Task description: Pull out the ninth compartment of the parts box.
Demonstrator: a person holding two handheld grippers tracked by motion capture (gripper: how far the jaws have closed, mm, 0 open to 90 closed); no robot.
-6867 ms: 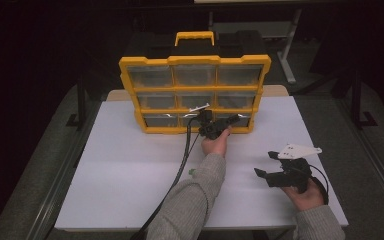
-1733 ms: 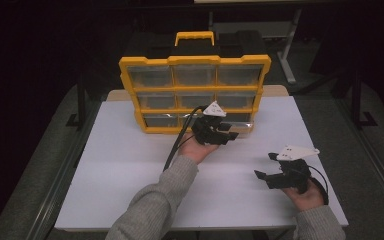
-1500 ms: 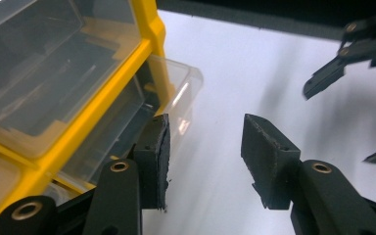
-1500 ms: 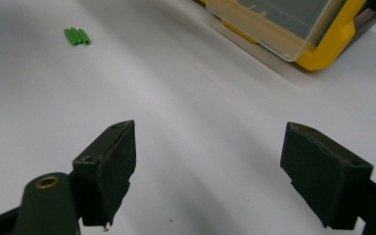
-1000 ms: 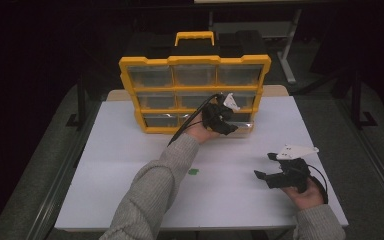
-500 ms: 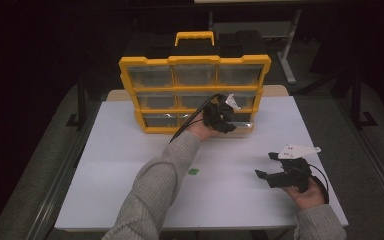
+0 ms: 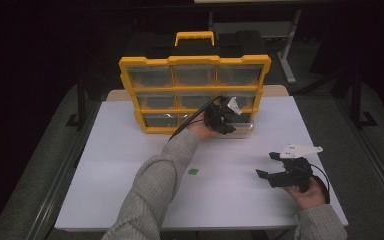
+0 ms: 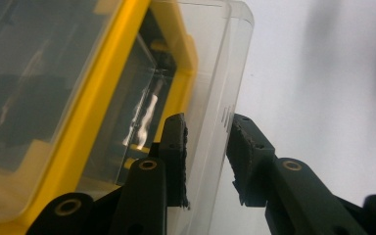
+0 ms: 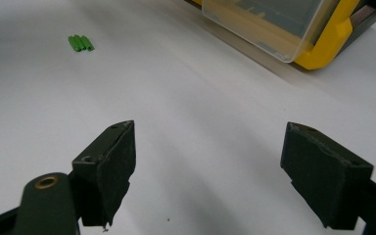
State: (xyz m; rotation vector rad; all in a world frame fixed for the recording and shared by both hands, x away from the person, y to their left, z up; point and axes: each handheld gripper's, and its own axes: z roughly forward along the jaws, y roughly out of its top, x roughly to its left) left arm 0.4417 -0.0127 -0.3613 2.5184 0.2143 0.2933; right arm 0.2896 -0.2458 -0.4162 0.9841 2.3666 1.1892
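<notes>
From the high view, I work at a white rectangular table in a dark room, with grey floor on both sides and a pale desk frame behind. A yellow plastic organiser cabinet with clear drawers and a yellow carry handle stands upright at the far middle of the table. My left gripper is up against its bottom row, at the right-hand drawer, with my grey knitted sleeve reaching across the table to it. My right gripper rests low at the near right, well apart from the cabinet, jaws spread wide and holding nothing. A small green piece lies on the bare table between my two arms.

In the left gripper view, my jaws straddle the front wall of the clear plastic drawer, which sticks out from the yellow frame. The left pad touches the inner face of that wall; the right pad stands just beside its outer face with a thin gap, so the jaws are close about the wall but not yet fully pinching it. Something pale and shiny lies inside the drawer; I cannot tell what.

In the right gripper view, my jaws stand far apart over empty white table. The green piece, ridged like short tubes side by side, lies ahead to the left. The pulled-out clear drawer and the cabinet's yellow corner show at the top right.
</notes>
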